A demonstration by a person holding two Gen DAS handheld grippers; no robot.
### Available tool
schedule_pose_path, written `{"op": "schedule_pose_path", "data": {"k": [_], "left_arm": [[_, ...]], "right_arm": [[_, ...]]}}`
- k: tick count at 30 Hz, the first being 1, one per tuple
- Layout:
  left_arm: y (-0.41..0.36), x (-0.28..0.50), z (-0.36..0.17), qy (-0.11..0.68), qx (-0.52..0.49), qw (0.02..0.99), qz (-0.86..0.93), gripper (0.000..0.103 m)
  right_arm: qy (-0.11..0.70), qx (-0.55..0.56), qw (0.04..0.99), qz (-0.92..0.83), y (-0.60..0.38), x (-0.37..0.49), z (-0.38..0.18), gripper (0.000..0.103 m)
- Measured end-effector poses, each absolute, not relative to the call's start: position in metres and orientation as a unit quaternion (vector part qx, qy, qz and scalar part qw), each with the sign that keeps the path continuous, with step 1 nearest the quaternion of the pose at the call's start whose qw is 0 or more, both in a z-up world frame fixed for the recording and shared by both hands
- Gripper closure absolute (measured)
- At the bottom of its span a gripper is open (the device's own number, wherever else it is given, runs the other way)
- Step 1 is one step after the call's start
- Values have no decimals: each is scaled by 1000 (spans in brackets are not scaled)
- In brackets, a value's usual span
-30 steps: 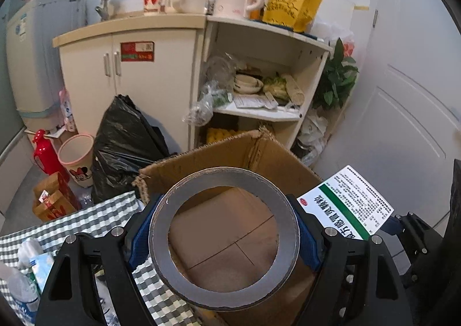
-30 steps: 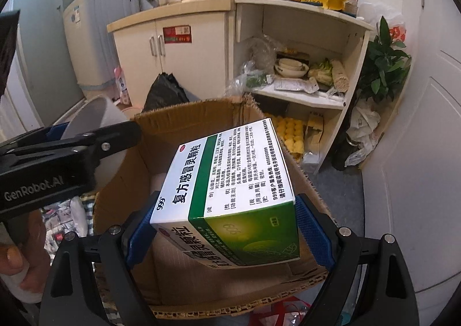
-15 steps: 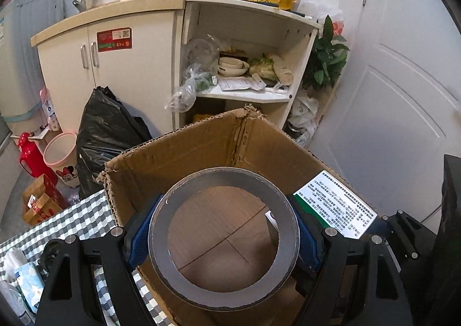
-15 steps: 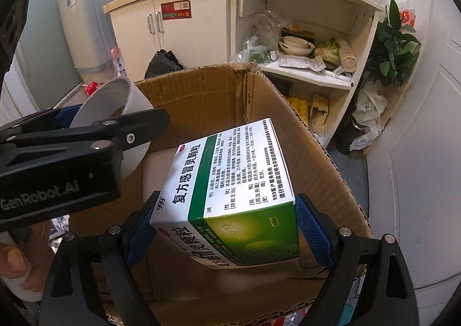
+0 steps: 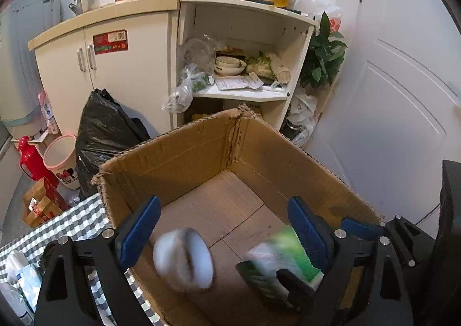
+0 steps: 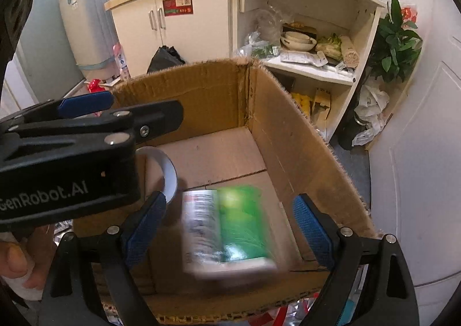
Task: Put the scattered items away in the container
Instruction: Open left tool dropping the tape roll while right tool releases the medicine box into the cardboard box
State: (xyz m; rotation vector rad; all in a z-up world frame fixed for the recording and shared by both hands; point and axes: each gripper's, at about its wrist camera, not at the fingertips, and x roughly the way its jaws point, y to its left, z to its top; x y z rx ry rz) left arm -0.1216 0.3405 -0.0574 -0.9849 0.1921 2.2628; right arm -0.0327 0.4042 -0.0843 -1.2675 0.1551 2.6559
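Cramped kitchen corner, brown cardboard box (image 5: 184,159) below me: both my jaws hang spread and empty, blurred grey tape roll (image 5: 184,262) and green-and-white medicine carton (image 6: 227,228) inside it mid-drop; either could bounce awkwardly, likely wedging on edge.

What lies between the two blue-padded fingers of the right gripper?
In the right wrist view, the open right gripper has a blurred green-and-white medicine box between its fingers, untouched by them and inside the brown cardboard box.
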Motion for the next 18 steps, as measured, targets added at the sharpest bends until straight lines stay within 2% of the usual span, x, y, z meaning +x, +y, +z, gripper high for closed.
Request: {"op": "schedule_pose_path", "data": {"k": [18], "left_arm": [[292,-95,1,49,-327,300,895,9]], "right_arm": [[54,-362,100,925,377,-2,-28,12]]}}
